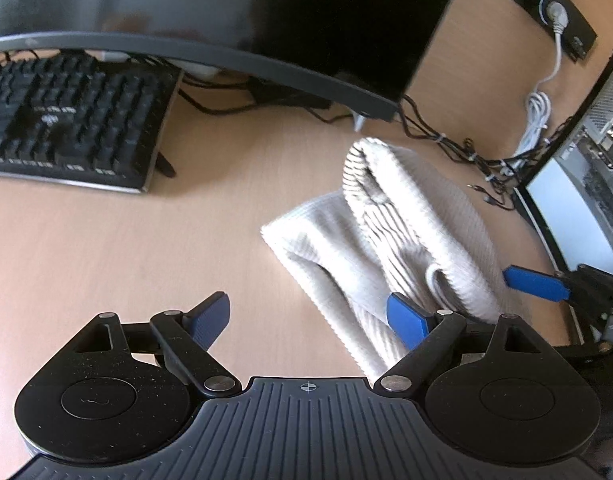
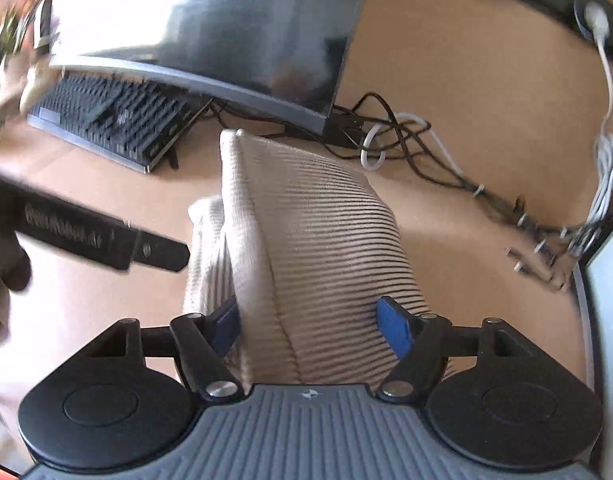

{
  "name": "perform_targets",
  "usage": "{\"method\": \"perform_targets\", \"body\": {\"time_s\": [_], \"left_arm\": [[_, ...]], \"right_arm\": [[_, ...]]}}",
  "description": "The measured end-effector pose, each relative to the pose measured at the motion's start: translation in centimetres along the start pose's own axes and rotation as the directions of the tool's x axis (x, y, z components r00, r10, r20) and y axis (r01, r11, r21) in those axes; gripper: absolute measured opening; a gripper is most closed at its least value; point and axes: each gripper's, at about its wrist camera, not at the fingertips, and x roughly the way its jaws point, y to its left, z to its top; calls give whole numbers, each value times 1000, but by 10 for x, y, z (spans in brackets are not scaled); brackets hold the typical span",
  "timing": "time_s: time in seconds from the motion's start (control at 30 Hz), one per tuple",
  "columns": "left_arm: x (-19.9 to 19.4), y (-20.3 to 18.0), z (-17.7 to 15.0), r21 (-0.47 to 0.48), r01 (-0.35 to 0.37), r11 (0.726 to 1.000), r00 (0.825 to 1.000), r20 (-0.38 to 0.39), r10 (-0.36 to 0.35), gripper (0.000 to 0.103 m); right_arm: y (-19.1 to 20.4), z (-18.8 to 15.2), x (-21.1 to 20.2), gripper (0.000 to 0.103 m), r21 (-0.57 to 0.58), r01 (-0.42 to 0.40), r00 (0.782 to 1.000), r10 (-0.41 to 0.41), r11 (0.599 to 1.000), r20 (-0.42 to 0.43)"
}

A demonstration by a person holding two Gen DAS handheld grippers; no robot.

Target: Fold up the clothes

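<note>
Cream ribbed garment (image 2: 306, 240), one, beside one keyboard (image 2: 118, 124) and one monitor (image 2: 210, 28).

garment (image 2: 314, 232): cream-white knit, fine ribbed stripes that read dark in the folds
surface (image 1: 106, 248): pale tan wood grain
keyboard (image 1: 66, 120): black keys, silver-grey edge
monitor (image 1: 266, 12): dark glossy screen, grey rim
cables (image 1: 438, 132): black, one white
left claw (image 1: 308, 318): black, blue pads
right claw (image 2: 310, 328): black, blue pads
</note>
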Motion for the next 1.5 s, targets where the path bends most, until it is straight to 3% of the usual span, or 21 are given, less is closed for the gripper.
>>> {"method": "perform_targets", "body": {"time_s": [0.13, 0.17, 0.2, 0.27, 0.33, 0.4, 0.47, 0.53, 0.57, 0.6, 0.73, 0.87, 1.03, 1.1, 1.2, 1.37, 1.5], "left_arm": [[7, -6, -4, -16, 1, 1000, 1000, -28, -2, 75], [9, -7, -5, -19, 6, 1000, 999, -35, -7, 70], [10, -8, -5, -21, 15, 1000, 999, -41, -15, 66], [13, -10, -5, -26, 32, 999, 998, -52, -33, 59], [13, -11, -7, -46, 78, 996, 995, -63, -81, 55], [13, -11, -9, -68, 121, 990, 989, -76, -126, 46], [15, -10, -11, -82, 147, 986, 984, -92, -154, 42], [19, -9, -12, -88, 172, 981, 978, -106, -180, 35], [21, -9, -12, -87, 190, 978, 974, -111, -199, 28], [24, -9, -13, -87, 208, 974, 969, -116, -218, 25], [34, -14, -16, -64, 242, 968, 961, -118, -248, 25], [35, -12, -19, -50, 272, 961, 954, -117, -276, 25], [0, 15, -25, -71, 232, 970, 967, -90, -238, 37], [-20, 31, -16, -88, 217, 972, 975, -36, -221, 37], [-44, 42, 5, -87, 216, 972, 976, 56, -212, 40], [-35, 14, 43, -43, 302, 952, 946, 140, -293, 44], [10, -10, 49, -47, 306, 951, 949, 90, -301, 45]], "right_arm": [[4, -14, 4, 77, -58, 14, 999, -12, 998, 41], [3, -13, 2, 69, -63, 20, 998, -17, 998, 55], [2, -12, -1, 49, -77, 35, 996, -29, 996, 79], [5, -10, -13, 40, -152, 125, 984, -102, 980, 147], [6, -11, -16, 44, -205, 169, 976, -134, 964, 174], [3, -17, -7, 63, -219, 158, 982, -130, 963, 137], [-2, -24, 5, 62, -199, 135, 988, -117, 971, 100], [-12, -15, 4, 40, -148, 103, 991, -89, 984, 100], [-18, -6, 0, 22, -119, 89, 992, -77, 989, 100], [-25, 8, -10, 17, -79, 67, 991, -57, 995, 121], [-22, 64, -52, 12, -126, -145, 971, 166, 981, 172], [-6, 58, -22, 13, -134, -252, 964, 261, 958, 53], [12, 29, 4, 15, -274, -202, 979, 205, 940, -19], [30, 12, 2, 22, -399, -149, 987, 160, 905, -4], [53, -8, 0, 25, -549, -50, 995, 92, 834, 49], [62, -13, -1, 25, -558, -20, 996, 68, 830, 64], [59, -9, -2, 26, -528, -39, 996, 75, 848, 47]]}}
